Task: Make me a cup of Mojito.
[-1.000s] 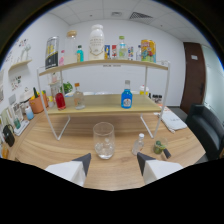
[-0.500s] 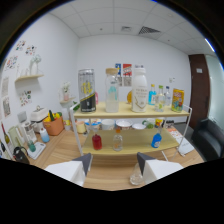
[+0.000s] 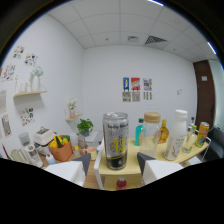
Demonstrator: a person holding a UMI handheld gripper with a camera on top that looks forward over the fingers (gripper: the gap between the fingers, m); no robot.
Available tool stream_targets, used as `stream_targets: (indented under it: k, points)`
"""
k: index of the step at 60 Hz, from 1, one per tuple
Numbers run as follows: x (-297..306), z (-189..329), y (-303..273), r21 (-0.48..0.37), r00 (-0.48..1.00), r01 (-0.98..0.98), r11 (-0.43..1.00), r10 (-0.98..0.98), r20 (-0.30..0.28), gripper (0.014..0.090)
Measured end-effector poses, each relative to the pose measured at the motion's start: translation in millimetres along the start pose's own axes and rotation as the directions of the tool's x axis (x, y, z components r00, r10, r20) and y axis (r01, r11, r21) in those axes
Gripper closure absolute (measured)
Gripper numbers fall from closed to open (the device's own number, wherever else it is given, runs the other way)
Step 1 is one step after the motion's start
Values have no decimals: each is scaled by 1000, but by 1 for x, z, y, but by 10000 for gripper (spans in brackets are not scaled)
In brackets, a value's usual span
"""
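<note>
You are holding the gripper (image 3: 114, 165) with jaws spread wide, facing a tall cylindrical jar (image 3: 115, 140) standing just ahead between them on the pale wooden shelf (image 3: 165, 162), beside smooth plastic bottles (image 3: 176, 136).

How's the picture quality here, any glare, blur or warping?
Gripper view: strong fisheye warping with a dark round border, walls bowed; overall soft, so the label on the can between the open tool fingers is unreadable; even ceiling light, no harsh glare.

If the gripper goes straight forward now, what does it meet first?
Most likely the tall can on the top shelf. It stands just ahead of the open gripper, centred between the jaws; how far away is unclear.
</note>
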State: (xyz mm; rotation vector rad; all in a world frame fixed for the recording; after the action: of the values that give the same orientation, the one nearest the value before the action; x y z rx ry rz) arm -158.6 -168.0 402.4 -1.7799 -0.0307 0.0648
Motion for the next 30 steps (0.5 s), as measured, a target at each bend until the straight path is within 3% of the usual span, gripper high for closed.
stream_targets:
  k: [11, 16, 25, 30]
  points:
    - [-9, 46, -7, -13, 1000, -18, 1000, 18, 0, 189]
    - [-5, 61, -8, -10, 1000, 3, 1000, -3, -28, 228]
    - [1, 75, -12, 10, 997, 30, 999, -30, -70, 339]
    - [12, 78, -15, 23, 994, 26, 999, -23, -105, 500]
